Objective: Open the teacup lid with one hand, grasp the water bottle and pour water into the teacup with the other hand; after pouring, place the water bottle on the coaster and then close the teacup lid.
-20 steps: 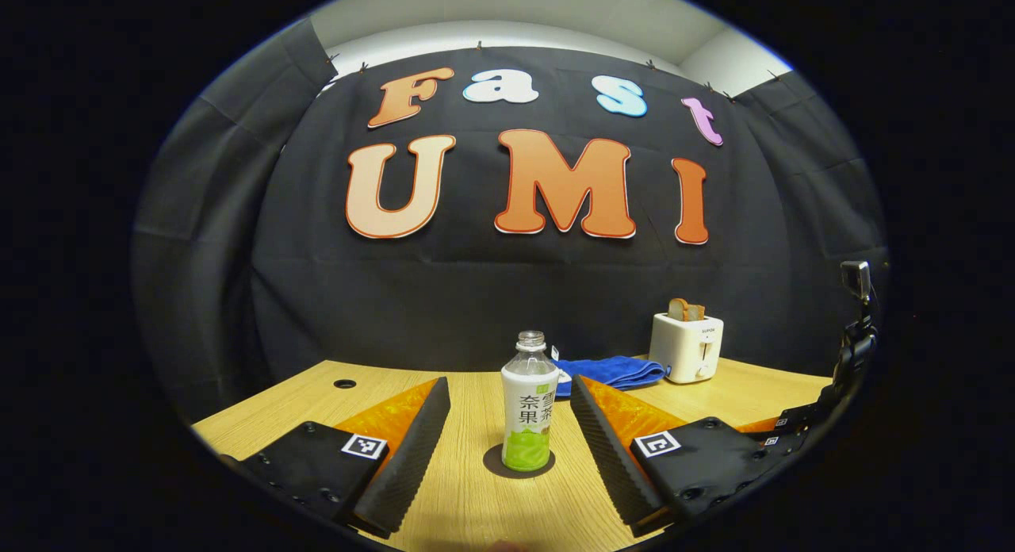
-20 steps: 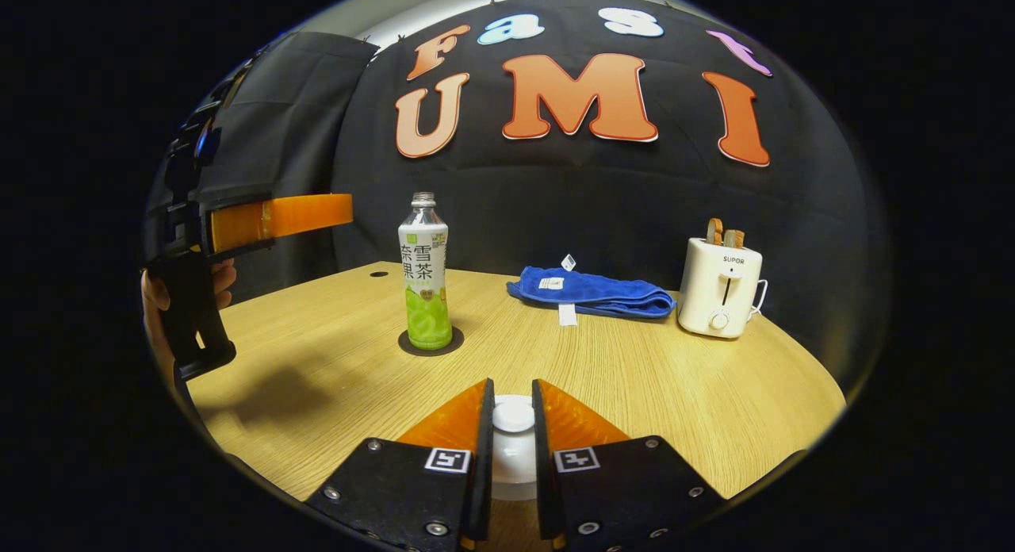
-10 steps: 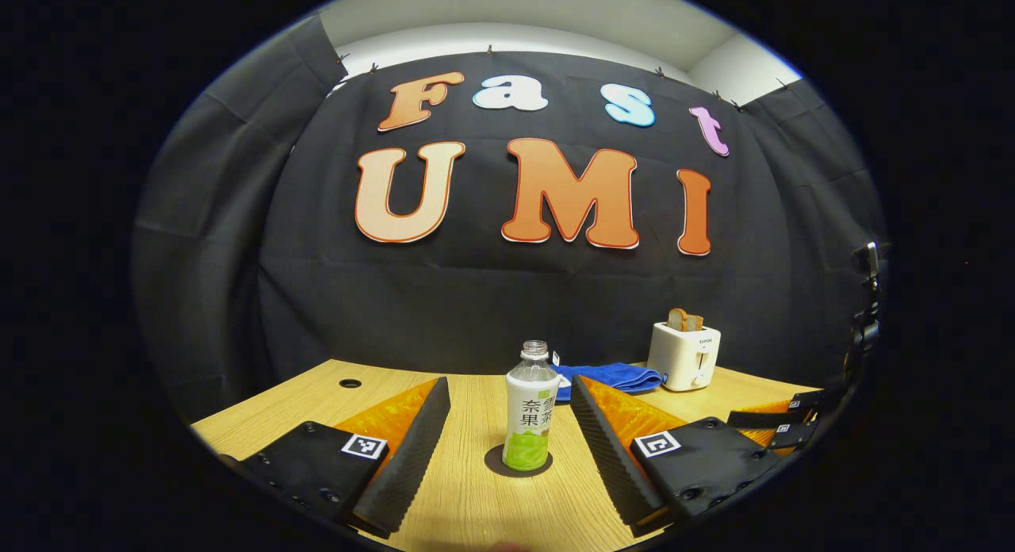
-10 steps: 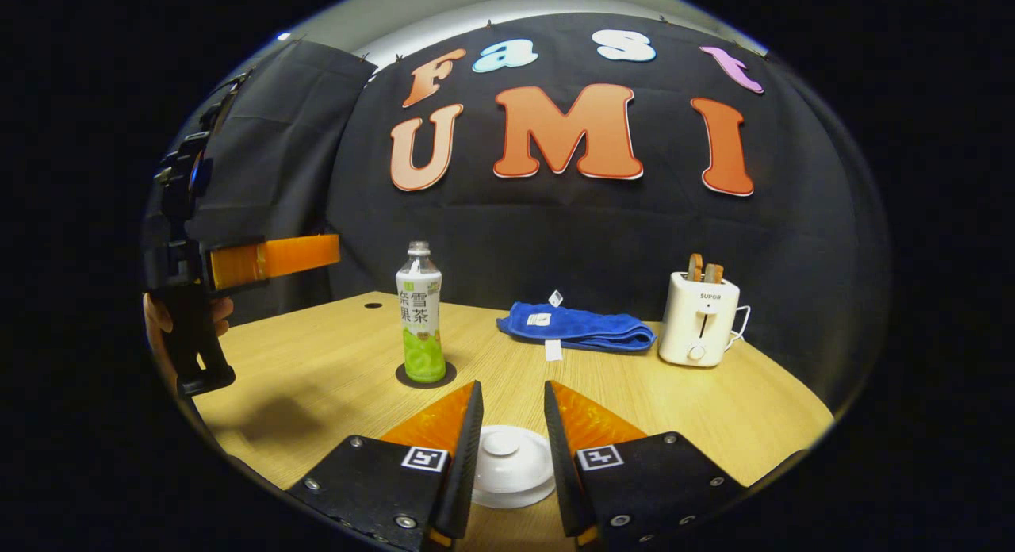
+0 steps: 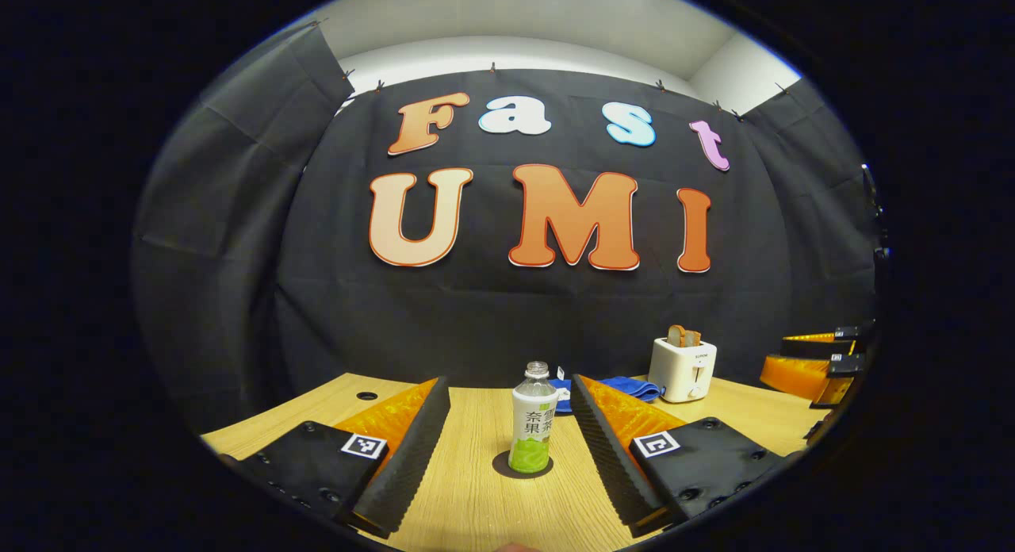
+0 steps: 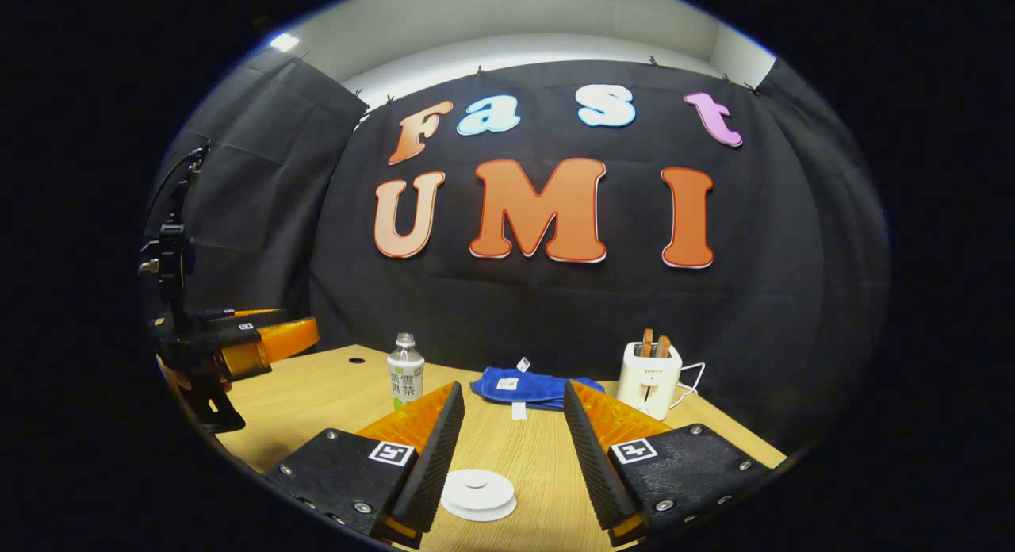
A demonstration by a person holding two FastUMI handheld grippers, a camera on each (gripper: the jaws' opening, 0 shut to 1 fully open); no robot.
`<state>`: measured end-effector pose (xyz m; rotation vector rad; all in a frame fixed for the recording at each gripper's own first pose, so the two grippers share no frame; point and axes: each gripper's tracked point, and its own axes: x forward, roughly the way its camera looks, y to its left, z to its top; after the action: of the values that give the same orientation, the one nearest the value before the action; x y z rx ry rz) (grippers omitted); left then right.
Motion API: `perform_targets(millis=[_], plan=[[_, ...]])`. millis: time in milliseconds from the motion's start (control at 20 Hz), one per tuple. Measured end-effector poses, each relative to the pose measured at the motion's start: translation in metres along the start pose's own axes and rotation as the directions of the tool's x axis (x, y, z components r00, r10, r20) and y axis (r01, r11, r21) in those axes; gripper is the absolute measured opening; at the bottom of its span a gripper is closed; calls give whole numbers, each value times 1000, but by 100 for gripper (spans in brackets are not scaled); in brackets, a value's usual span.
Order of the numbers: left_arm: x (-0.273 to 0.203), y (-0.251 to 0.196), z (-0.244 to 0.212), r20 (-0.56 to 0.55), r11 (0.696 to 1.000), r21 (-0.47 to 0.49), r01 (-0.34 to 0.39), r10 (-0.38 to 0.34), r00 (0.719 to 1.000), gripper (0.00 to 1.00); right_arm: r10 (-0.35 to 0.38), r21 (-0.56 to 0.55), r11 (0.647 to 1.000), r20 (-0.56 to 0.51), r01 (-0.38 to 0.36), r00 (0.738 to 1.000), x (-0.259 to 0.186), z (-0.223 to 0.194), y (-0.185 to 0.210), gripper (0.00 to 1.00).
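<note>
In the left gripper view the clear water bottle (image 5: 531, 419), green-and-white labelled and capless, stands upright on a dark round coaster (image 5: 498, 465). My left gripper (image 5: 509, 382) is open, and the bottle is farther off, between the lines of its fingers and untouched. In the right gripper view the white teacup lid (image 6: 478, 493) with its small knob lies low between the fingers of my open right gripper (image 6: 511, 387), touching neither. The cup under it is hidden. The bottle (image 6: 405, 381) stands far left, with the left gripper (image 6: 242, 347) beyond it.
On the wooden table (image 6: 317, 393) a folded blue towel (image 6: 527, 385) lies at the back. A white toaster (image 6: 650, 369) holding toast stands to its right. The right gripper (image 5: 809, 362) hangs at the right edge of the left gripper view.
The right gripper let go of the lid knob, opened wide and drew back and up. The left gripper also backed away from the bottle, still open.
</note>
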<state>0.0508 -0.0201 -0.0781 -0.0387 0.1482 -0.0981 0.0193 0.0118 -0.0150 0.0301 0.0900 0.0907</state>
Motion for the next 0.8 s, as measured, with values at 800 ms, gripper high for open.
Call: perform_targets(millis=[800], plan=[[-51,10,57,100,997,60,-40,34,994,95,-12,-5,1000,86,12,996,-21,46,13,84]])
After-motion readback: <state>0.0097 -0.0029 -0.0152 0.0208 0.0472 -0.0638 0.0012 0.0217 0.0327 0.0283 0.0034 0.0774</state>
